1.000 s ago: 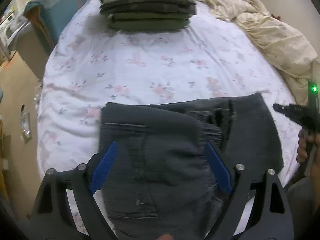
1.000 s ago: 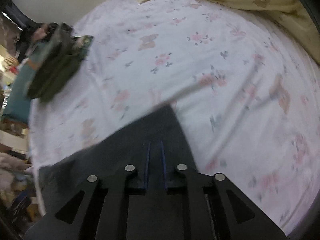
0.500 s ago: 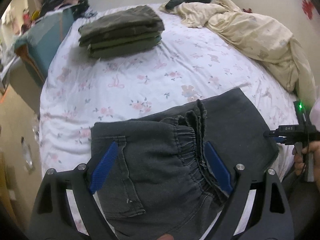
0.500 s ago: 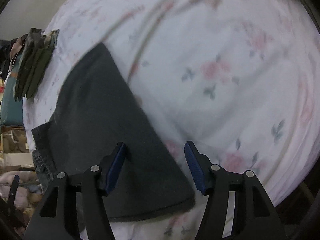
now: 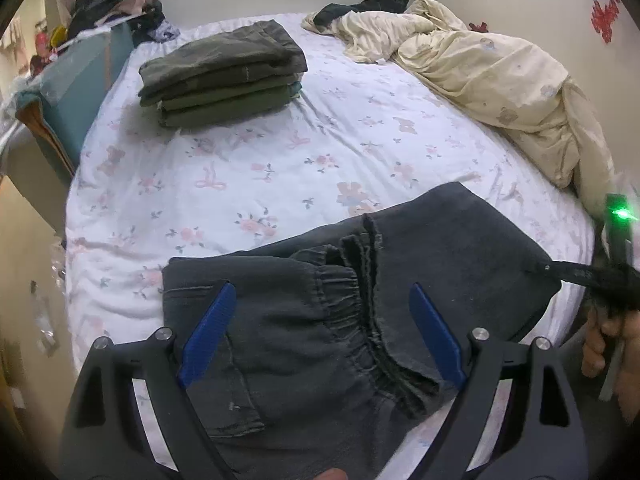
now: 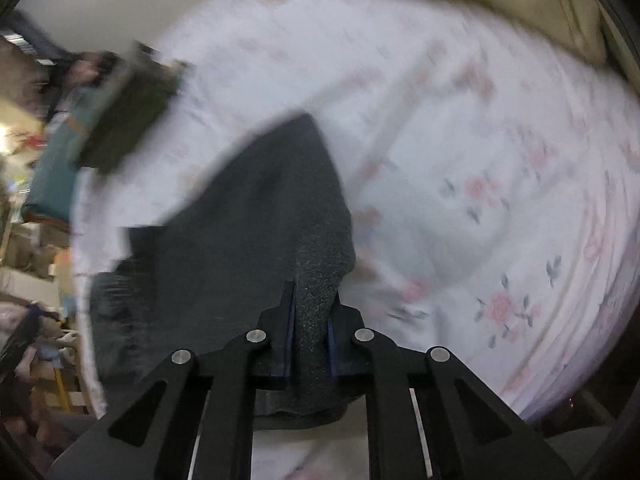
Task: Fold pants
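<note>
Left wrist: dark grey pants [image 5: 320, 320], folded, waistband bunched.

You have a stack of folded olive-green clothes [image 5: 224, 76] near the far left corner of the bed [image 5: 328, 148]. A crumpled cream blanket [image 5: 480, 76] runs along its right edge, with dark garments [image 5: 372, 0] bunched at the far edge.

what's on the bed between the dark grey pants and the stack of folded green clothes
Nothing: between the dark grey pants and the folded green stack lies only bare floral sheet, in the left wrist view.
</note>
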Tool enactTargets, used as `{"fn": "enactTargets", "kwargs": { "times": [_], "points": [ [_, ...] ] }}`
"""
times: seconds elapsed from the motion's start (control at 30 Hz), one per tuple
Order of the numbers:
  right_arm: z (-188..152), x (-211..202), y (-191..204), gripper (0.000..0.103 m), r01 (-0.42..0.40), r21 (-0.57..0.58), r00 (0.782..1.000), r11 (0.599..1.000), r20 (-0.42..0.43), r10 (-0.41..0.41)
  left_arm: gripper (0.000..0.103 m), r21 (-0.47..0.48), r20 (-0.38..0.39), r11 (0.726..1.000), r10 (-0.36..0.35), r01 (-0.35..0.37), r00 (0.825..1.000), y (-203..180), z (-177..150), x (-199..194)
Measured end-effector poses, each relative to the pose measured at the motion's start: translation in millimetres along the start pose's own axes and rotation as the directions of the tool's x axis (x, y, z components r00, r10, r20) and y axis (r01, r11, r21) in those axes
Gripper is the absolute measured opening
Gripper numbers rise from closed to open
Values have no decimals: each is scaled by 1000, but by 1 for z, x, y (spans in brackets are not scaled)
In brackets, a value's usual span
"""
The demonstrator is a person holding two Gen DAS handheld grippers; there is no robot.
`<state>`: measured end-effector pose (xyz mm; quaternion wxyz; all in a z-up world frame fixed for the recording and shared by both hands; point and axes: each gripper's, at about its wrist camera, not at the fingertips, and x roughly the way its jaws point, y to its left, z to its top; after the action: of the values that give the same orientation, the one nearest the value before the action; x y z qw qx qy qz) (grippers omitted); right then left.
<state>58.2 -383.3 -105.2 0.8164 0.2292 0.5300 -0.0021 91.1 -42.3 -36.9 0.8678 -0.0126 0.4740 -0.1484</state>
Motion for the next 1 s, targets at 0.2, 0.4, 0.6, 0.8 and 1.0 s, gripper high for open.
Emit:
{"fn": "enactTargets", "kwargs": {
  "times": [0.2,0.4,0.6,0.8,1.0],
  "points": [
    [-7,-47,58,11,-118,-173,981,978,130,141,86,-48,5,999,-26,26,1000,7,7,-1],
    [-25,-66,118,11,-207,-328,958,922,124,259,86,-153,1,978,-143,142,990,18,8,0],
    [-54,-71,168,11,-205,-469,955,859,97,281,86,-250,7,904,-357,348,934,19,18,2],
    [-96,-56,200,11,-209,-585,958,784,39,284,88,-349,-59,837,-468,421,882,17,23,27],
    [-121,-42,220,12,-166,-682,971,712,14,240,46,-249,-143,913,-364,322,920,6,20,33]
  ]
}}
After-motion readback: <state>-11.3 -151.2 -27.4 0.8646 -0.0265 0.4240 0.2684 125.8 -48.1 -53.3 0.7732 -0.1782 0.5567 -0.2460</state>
